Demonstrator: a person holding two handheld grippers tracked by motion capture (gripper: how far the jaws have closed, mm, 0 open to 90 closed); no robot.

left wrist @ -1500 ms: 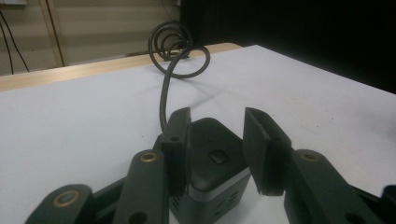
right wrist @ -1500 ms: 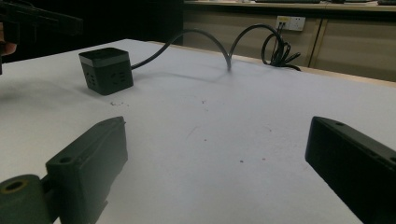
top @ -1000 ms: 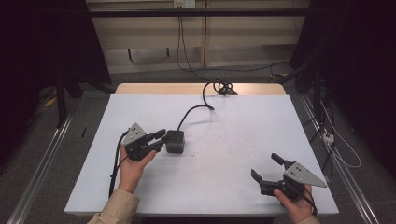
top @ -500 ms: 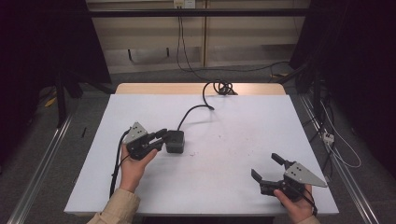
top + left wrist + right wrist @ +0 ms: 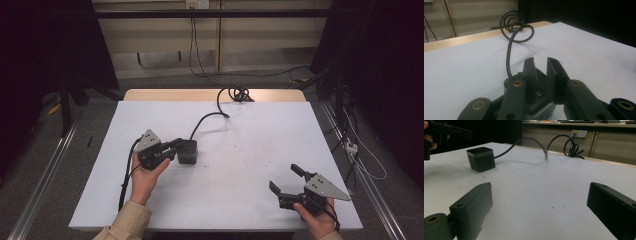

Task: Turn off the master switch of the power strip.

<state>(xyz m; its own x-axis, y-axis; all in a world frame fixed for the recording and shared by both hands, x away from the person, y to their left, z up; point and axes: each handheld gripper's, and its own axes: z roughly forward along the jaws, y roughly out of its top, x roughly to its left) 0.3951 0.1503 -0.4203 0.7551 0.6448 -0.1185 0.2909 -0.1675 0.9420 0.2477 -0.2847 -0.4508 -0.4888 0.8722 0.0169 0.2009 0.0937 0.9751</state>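
Now left tool (image 5: pixel 172 147) closing over socket cube (image 5: pixel 188 151).

Black cube socket (image 5: pixel 187 151) with cable (image 5: pixel 207 118), upright on table (image 5: pixel 250 200).

**Left jaws narrowing, right jaws wide**

The left hand (image 5: pixel 145 176) reaches in from the near edge of the table, its beige sleeve (image 5: pixel 127 225) showing at the wrist. It holds the left gripper (image 5: pixel 176 146) roughly level, pointing to the right across the table. Its jaws have just been closing; in the left gripper view they stand close together with a narrow gap between the tips, and they are over the top of a black cube rather than clamped on it.

The right hand (image 5: pixel 315 220) sits at the near right corner, holding the right gripper (image 5: pixel 286 179) low and aimed left. Its jaws are spread wide apart with nothing between them.
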